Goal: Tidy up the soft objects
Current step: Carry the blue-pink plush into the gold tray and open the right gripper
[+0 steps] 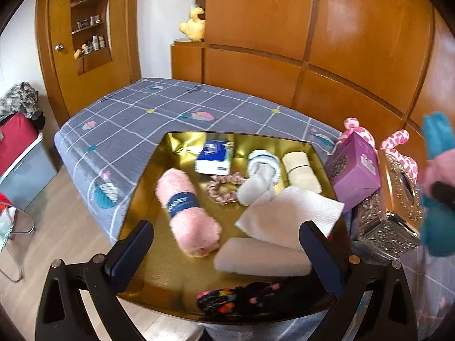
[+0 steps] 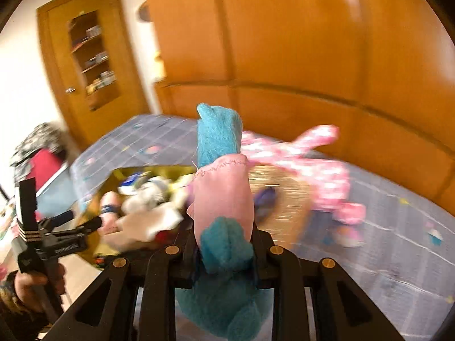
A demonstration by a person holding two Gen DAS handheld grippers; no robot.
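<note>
My right gripper clamps a pink-and-teal plush toy above the grey checked bed. My left gripper hangs open and empty over the gold tray of soft things; wooden panelling behind

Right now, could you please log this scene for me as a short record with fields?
surface: bed with grey checked sheet
container: gold tray
in tray: pink rolled towel, white napkin, scrunchie, tissue pack
beside tray: purple box, ornate metal box
left tool: open, empty, over tray
right tool: shut on teal-and-pink plush toy
</note>
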